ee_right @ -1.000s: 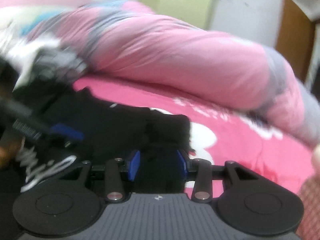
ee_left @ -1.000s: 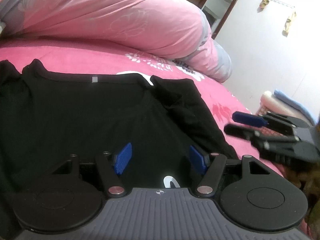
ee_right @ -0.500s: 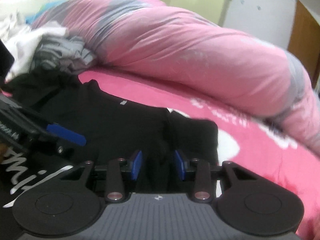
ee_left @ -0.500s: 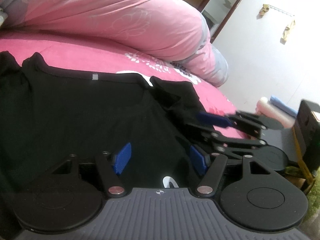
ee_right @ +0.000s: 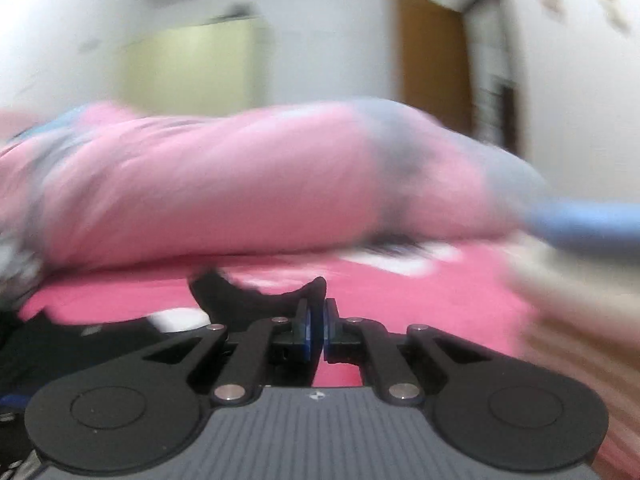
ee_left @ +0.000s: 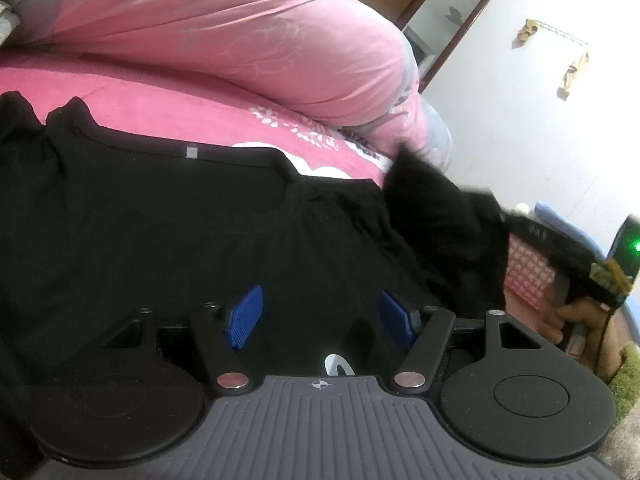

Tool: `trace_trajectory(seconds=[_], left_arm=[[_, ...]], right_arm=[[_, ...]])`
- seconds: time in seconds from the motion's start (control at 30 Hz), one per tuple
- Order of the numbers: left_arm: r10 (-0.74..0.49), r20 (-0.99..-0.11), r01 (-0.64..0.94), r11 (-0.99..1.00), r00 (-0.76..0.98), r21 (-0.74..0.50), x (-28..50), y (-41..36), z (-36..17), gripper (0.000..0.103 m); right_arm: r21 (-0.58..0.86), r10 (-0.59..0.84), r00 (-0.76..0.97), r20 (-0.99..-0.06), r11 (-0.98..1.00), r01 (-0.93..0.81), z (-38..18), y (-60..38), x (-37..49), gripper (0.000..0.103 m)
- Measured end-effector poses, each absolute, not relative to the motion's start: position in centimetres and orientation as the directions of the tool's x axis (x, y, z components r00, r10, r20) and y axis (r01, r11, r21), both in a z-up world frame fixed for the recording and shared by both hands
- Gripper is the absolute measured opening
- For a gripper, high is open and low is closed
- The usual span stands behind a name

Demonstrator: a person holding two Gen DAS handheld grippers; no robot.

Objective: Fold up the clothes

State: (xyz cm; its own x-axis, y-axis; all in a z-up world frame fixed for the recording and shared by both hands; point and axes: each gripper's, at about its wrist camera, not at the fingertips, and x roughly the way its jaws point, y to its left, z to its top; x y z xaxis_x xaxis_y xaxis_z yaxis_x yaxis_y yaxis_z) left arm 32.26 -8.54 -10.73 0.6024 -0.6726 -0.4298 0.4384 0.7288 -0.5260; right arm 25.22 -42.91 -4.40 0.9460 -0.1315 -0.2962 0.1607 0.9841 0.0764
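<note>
A black T-shirt (ee_left: 168, 220) lies spread on the pink bedsheet (ee_left: 168, 112), its collar with a grey tag toward the far side. My left gripper (ee_left: 320, 316) hovers low over the shirt's body, open, with nothing between its blue pads (ee_left: 244, 316). The shirt's right sleeve (ee_left: 432, 208) is lifted and stretched out to the right. In the blurred right wrist view my right gripper (ee_right: 316, 322) is shut on that black sleeve (ee_right: 240, 296), the fabric bunching just past the pads. The right tool's black body (ee_left: 560, 248) and a person's hand (ee_left: 576, 316) show at the right edge.
A big pink duvet (ee_left: 224, 36) is heaped along the far side of the bed. To the right are a white wall, a brown door frame (ee_left: 448, 28), a blue roll (ee_left: 556, 210), a pink patterned cloth (ee_left: 524, 272) and a green rug (ee_left: 624, 368).
The right gripper came in to the sleeve, shut on it and swung right, lifting the sleeve off the bed. The left gripper stayed open in place.
</note>
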Motion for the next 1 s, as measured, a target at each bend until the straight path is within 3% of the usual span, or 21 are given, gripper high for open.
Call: trace_trajectory(seconds=[0.23,0.43,0.63,0.87,1.0], left_arm=[[-0.670,-0.430,0.440,0.732,0.605,-0.520,32.1,-8.5,-10.8,0.066],[-0.645,-0.454,0.441,0.758,0.615,-0.480,32.0,-9.1,-10.1,0.066],[-0.591,-0.477,0.498,0.806,0.651,-0.320,32.5,-14.4,-5.5,0.066],[-0.612,-0.571,0.562,0.774,0.547,-0.292,40.4,-27.6,-3.7,0.069],[-0.632,-0.655,0.572,0.740,0.414,-0.353,45.0,-33.5,-5.6,0.069]], right_arm=[[0.354,-0.192,0.872,-0.451,0.858,0.372,-9.0,-50.2,23.9,0.005],[0.487,-0.143,0.865,-0.481,0.777,0.399,-10.4,-52.6,22.7,0.005],[0.504,-0.129,0.871,-0.475,0.771,0.389,-10.6,-52.7,22.1,0.005],[0.515,-0.112,0.879,-0.464,0.773,0.370,-10.5,-52.9,21.8,0.007],[0.520,-0.100,0.886,-0.454,0.777,0.354,-10.5,-52.9,21.9,0.007]])
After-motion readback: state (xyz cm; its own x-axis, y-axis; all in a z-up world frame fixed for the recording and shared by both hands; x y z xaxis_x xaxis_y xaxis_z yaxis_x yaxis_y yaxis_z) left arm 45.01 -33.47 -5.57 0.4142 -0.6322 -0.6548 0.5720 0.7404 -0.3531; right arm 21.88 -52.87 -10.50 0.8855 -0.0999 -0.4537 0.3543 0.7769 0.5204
